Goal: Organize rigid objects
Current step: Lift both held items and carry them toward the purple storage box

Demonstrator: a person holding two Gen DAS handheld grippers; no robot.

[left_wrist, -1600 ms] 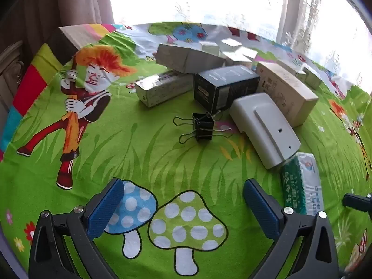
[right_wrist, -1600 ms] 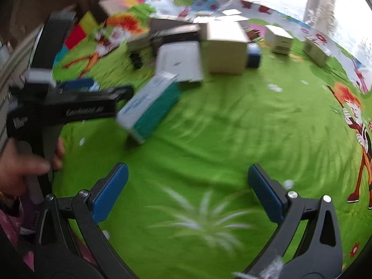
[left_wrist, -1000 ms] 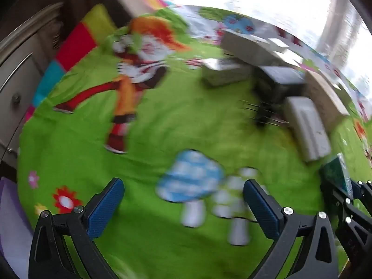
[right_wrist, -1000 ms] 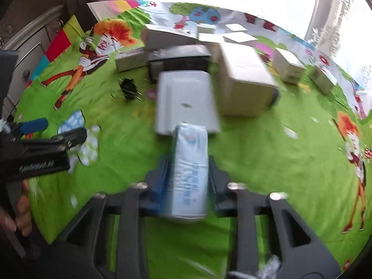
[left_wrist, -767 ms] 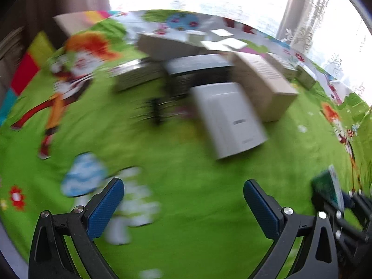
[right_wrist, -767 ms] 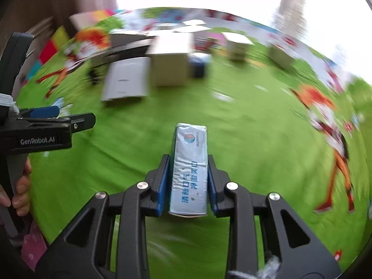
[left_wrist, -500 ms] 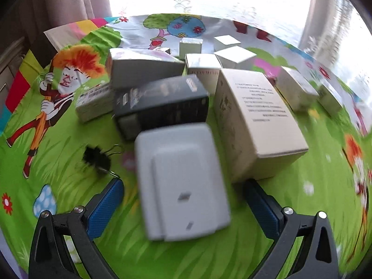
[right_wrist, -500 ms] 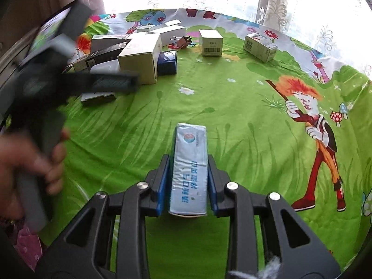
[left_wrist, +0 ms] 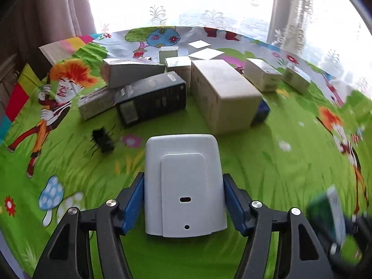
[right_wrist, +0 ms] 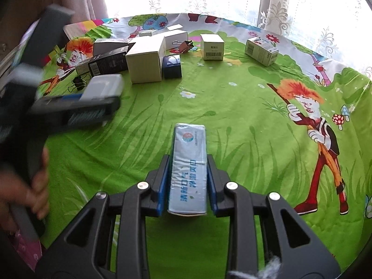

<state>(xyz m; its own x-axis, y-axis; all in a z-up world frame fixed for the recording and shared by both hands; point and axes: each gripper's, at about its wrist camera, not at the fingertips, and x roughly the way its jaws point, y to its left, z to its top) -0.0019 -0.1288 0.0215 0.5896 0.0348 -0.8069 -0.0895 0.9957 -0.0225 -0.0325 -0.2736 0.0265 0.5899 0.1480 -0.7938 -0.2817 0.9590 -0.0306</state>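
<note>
The left gripper point(left_wrist: 183, 200) had just been closing round the grey case point(left_wrist: 183, 186), pads at its sides. The right gripper point(right_wrist: 187, 181) clamped the slim packet point(right_wrist: 188, 169) – neither yet placed; boxes point(right_wrist: 146, 62) lay scattered far left.

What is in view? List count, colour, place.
white device: one, white-grey, between left gripper pads
packet: one, blue-white, in right gripper
black box: one, black, behind device
large box: one, cream, right of black box
blue box: one, dark, beside large box
binder clips: two, black left of device, brownish farther back
small boxes: several, white, far side
cloth: one, green, underneath
left gripper: black, jaws just closing on device
right gripper: black, shut on packet
hand: one, holding left gripper
</note>
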